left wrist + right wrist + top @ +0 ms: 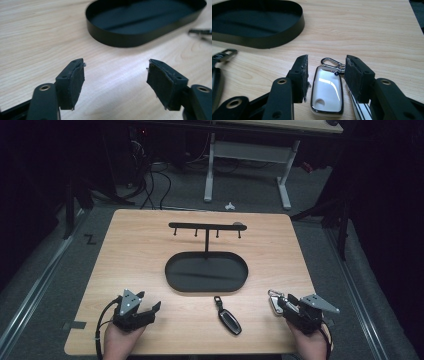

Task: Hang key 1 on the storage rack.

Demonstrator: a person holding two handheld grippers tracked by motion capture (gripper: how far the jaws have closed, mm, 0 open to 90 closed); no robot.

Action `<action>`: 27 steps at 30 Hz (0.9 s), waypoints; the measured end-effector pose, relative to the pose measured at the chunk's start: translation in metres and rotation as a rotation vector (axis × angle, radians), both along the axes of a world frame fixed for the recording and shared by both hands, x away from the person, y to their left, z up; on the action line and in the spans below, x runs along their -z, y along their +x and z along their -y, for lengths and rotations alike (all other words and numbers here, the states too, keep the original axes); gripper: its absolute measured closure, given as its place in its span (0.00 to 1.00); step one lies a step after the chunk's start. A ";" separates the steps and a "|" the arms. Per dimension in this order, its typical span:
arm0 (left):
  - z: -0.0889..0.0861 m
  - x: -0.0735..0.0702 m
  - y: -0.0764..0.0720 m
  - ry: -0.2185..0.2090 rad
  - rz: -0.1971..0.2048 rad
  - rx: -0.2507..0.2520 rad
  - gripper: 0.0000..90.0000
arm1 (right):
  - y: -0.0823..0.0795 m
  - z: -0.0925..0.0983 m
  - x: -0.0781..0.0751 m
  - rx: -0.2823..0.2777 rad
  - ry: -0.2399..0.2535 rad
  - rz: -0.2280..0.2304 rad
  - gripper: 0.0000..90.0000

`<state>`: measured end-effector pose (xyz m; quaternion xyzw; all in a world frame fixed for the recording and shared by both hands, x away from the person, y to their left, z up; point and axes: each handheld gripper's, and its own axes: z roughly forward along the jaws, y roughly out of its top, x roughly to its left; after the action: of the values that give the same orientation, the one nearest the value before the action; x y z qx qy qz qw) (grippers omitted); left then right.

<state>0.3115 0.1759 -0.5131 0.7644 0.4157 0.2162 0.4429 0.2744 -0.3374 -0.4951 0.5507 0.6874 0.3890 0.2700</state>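
Straddling a white key fob on the surface.
Right tool is open around it, pads not touching; left tool gapes wide, empty.

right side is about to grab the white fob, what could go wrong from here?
1. The right hand-held gripper straddles the white key fob with a gap at each pad; closing off-centre could push the glossy fob sideways rather than clamp it.
2. The fob's carabiner clip lies close to one pad and might get pinched instead of the body.
3. The black key fob lies nearby and could be nudged in a wide move toward the tray.
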 end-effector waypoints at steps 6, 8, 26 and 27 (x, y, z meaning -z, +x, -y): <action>0.001 0.001 0.000 0.012 0.008 0.017 0.35 | 0.000 0.003 0.005 0.014 -0.029 -0.010 0.62; 0.001 0.000 -0.001 0.011 0.011 0.016 0.35 | 0.001 0.005 0.004 0.022 -0.031 -0.004 0.63; 0.003 0.005 -0.001 0.026 0.007 0.032 0.33 | 0.005 0.002 0.005 -0.048 -0.018 -0.024 0.61; 0.004 0.005 -0.001 0.026 0.006 0.032 0.33 | 0.005 0.001 0.006 -0.053 -0.024 -0.023 0.61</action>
<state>0.3102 0.1723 -0.5177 0.7758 0.3995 0.2167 0.4377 0.2797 -0.3389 -0.5007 0.5334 0.7096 0.3812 0.2581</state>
